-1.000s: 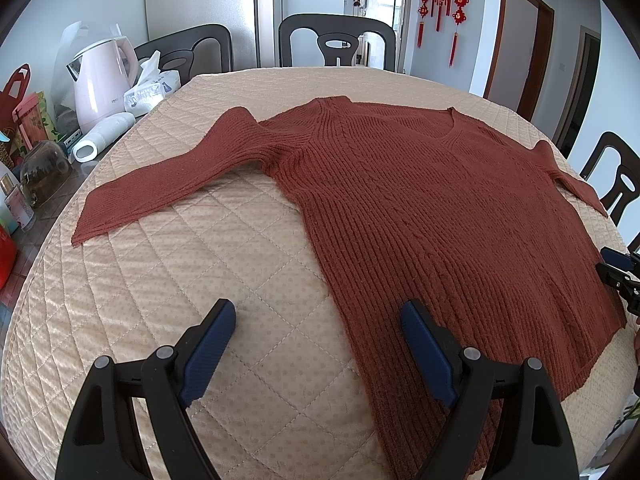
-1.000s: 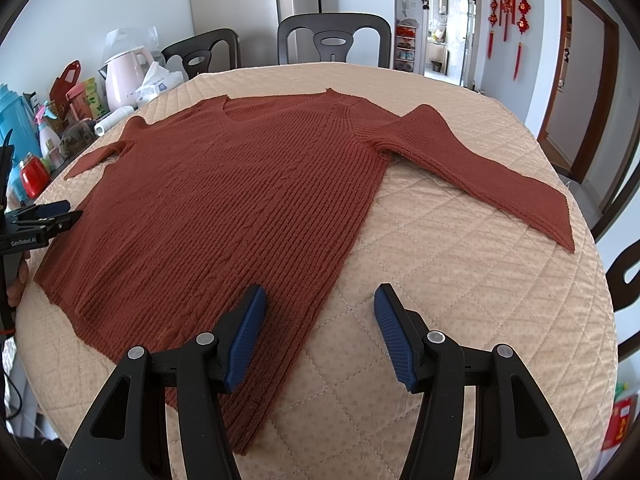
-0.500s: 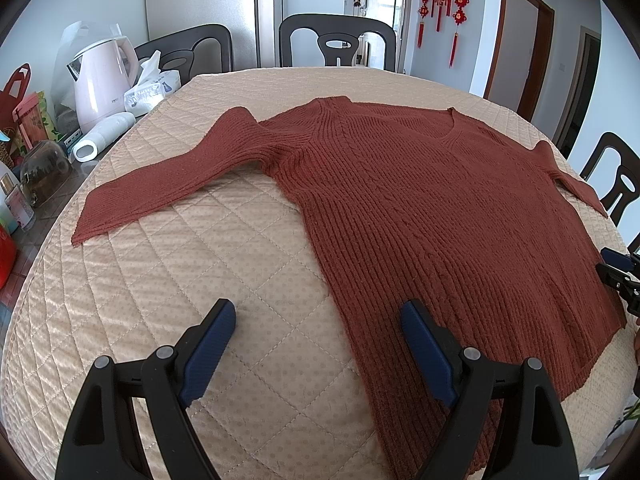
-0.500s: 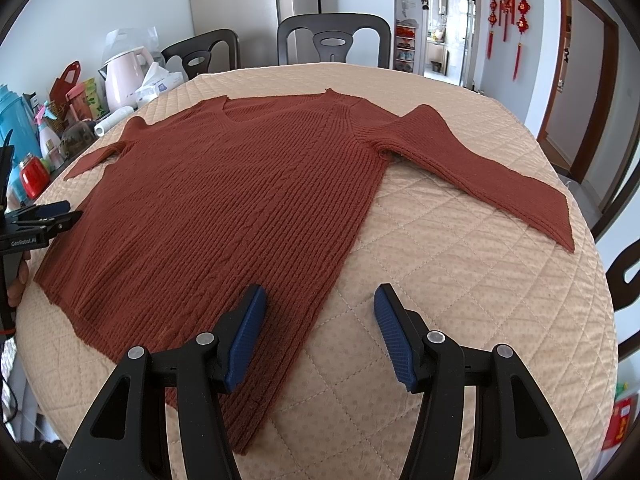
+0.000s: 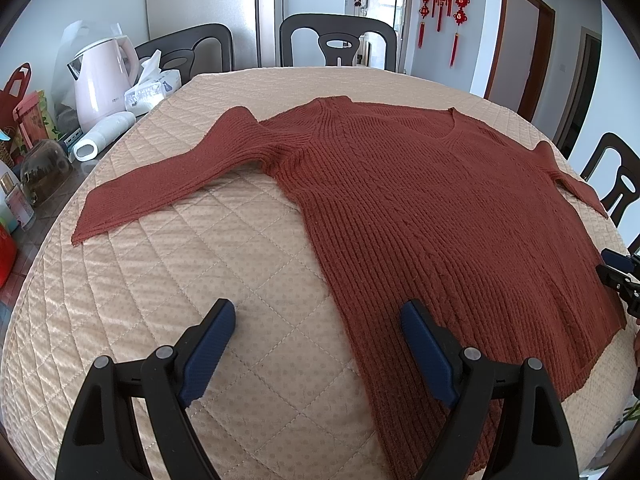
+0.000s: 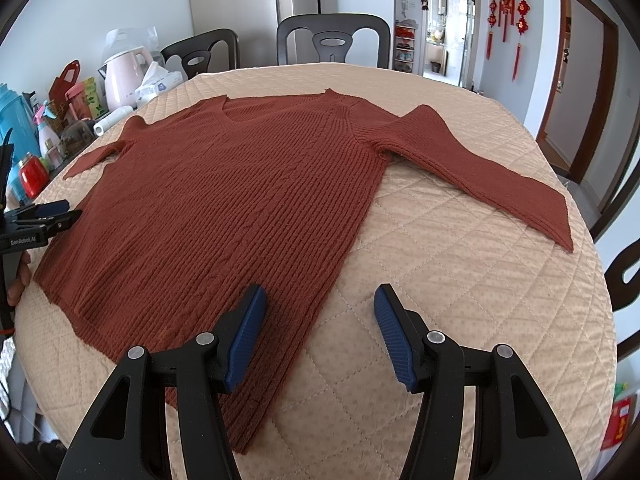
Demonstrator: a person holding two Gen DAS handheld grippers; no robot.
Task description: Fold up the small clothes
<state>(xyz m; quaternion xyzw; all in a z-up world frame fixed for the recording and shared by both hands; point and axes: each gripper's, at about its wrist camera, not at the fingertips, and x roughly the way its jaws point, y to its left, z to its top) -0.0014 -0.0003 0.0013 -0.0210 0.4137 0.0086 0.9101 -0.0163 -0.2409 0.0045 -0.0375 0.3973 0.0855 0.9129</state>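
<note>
A rust-red knit sweater (image 5: pixel 420 216) lies flat, front up, on a beige quilted table cover (image 5: pixel 160 280), both sleeves spread out; it also shows in the right wrist view (image 6: pixel 240 208). My left gripper (image 5: pixel 316 320) is open and empty, held above the sweater's lower left hem corner. My right gripper (image 6: pixel 320 304) is open and empty above the lower right hem corner. The right gripper shows at the right edge of the left wrist view (image 5: pixel 618 276), and the left gripper at the left edge of the right wrist view (image 6: pixel 40 220).
A pink kettle (image 5: pixel 104 80), tissue pack (image 5: pixel 152 88), white roll (image 5: pixel 104 136) and several bottles stand off the table's left side. Dark chairs (image 5: pixel 338 42) stand at the far edge and one at the right (image 5: pixel 616 180).
</note>
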